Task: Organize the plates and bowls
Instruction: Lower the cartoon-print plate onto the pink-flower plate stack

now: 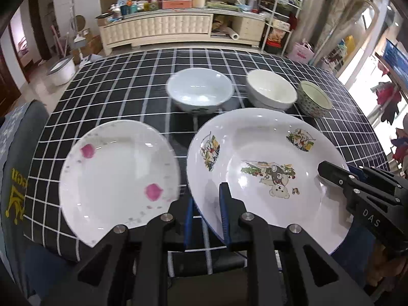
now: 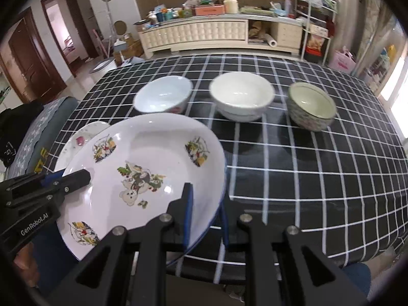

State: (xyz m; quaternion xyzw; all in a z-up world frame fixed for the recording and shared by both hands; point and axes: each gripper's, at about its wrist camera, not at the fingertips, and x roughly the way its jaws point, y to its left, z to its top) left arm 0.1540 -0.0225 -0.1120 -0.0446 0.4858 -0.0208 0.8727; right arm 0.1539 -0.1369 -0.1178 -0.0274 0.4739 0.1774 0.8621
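The large cartoon plate [image 1: 265, 168], filling the lower right of the left wrist view, is gripped on opposite rims by both tools, seemingly lifted for stacking with the smaller pink-flowered plate [image 1: 117, 176] at lower left. The left gripper [image 1: 206, 219] and right gripper [image 2: 205, 219] are each narrowly closed on its rim. Careful level carrying is judged necessary.

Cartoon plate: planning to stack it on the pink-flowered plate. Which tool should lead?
Probably left tool: it grips the cartoon plate beside the pink-flowered plate; right tool holds its opposite rim.
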